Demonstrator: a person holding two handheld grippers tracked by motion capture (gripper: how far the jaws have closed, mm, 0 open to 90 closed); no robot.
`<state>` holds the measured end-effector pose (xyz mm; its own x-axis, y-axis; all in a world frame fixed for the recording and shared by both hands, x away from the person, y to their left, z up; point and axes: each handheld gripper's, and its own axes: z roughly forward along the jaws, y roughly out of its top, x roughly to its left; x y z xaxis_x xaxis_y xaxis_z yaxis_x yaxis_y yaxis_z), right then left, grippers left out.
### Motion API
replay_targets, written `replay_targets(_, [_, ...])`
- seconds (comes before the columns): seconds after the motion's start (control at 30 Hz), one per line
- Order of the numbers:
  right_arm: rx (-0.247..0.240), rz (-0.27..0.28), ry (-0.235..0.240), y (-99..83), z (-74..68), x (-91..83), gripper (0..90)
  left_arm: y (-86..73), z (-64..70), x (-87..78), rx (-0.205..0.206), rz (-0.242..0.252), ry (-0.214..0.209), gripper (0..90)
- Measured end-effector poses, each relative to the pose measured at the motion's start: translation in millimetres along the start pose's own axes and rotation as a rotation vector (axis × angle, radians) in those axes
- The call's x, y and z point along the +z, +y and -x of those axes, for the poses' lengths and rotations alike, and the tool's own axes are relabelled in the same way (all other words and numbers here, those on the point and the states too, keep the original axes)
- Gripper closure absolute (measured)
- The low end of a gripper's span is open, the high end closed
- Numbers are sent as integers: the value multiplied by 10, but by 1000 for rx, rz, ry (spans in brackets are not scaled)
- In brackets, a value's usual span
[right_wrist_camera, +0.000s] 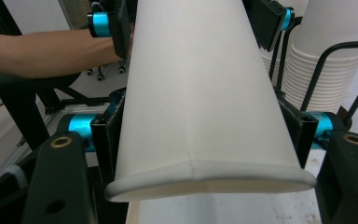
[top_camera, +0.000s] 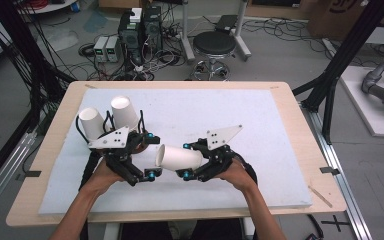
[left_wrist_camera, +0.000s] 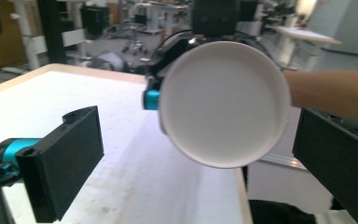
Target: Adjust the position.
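A white paper cup [top_camera: 179,158] lies on its side above the white mat, with my right gripper [top_camera: 185,160] shut on its wall near the rim. In the right gripper view the cup [right_wrist_camera: 200,93] runs away from the camera between the two pads [right_wrist_camera: 108,135]. Its closed base [left_wrist_camera: 223,102] faces my left gripper [top_camera: 152,155], which is open. The left jaws stand wide on either side of the base without touching it. Two upside-down stacks of white cups [top_camera: 91,123] [top_camera: 125,112] stand in a black wire holder just behind the left gripper.
The white mat [top_camera: 260,115] covers a wooden table [top_camera: 307,150]. The stacked cups [right_wrist_camera: 326,60] and wire holder rise close on the right of the right gripper view. Beyond the table stand a stool [top_camera: 215,45], computer boxes and cables on the floor.
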<state>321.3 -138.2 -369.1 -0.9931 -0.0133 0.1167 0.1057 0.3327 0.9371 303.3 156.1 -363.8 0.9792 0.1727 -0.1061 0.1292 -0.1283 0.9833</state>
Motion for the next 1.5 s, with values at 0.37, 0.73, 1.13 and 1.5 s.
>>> replay_targets(0.37, [11, -66, -28, 3, 6, -21, 326, 109, 18, -115, 8, -243, 32, 17])
replay_targets(0.73, [-21, -227, -54, 164, -1, -14, 326, 240, -23, -163, -8, -527, 20, 18])
replay_targets(1.13, [-35, -403, -58, 308, 7, 76, 326, 336, -51, -73, 20, -787, 37, 18])
replay_targets(1.5, [-52, -566, -62, 409, 28, 130, 326, 350, -66, 11, 17, -902, 32, 27])
